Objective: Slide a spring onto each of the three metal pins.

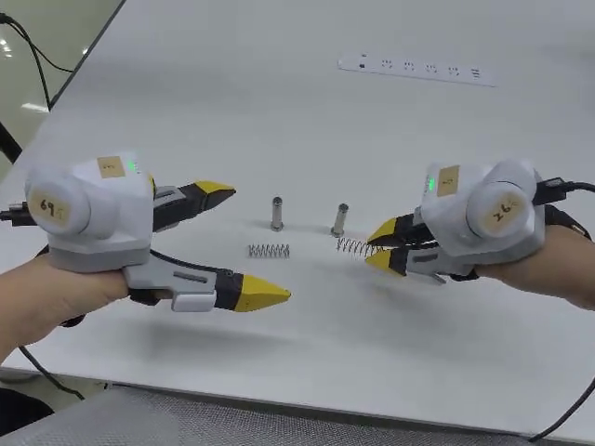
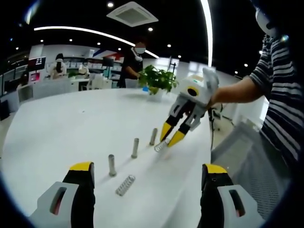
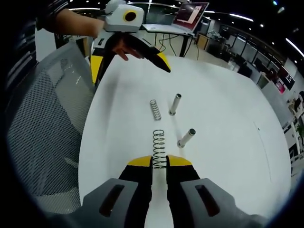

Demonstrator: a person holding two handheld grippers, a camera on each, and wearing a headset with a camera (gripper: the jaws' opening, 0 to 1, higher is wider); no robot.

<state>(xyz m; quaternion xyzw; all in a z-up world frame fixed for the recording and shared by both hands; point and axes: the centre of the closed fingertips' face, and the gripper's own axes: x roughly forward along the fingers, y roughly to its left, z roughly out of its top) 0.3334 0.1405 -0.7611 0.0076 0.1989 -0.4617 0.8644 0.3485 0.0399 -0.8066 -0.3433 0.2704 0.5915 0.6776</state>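
Table [image 1: 279,102]; low right gripper [image 1: 379,244] around spring [image 1: 351,245]

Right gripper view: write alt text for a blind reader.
The right gripper pinches one end of a spring over a white table. Beyond it are two metal pins, a loose spring and the open left gripper.

Three upright steel pins [image 2: 135,147] stand in a row. One spring [image 1: 269,250] lies flat just nearside. A second spring [image 1: 356,246] is held level to their right.

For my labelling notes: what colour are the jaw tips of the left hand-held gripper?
Yellow, on the left hand-held gripper; the head view shows it best.
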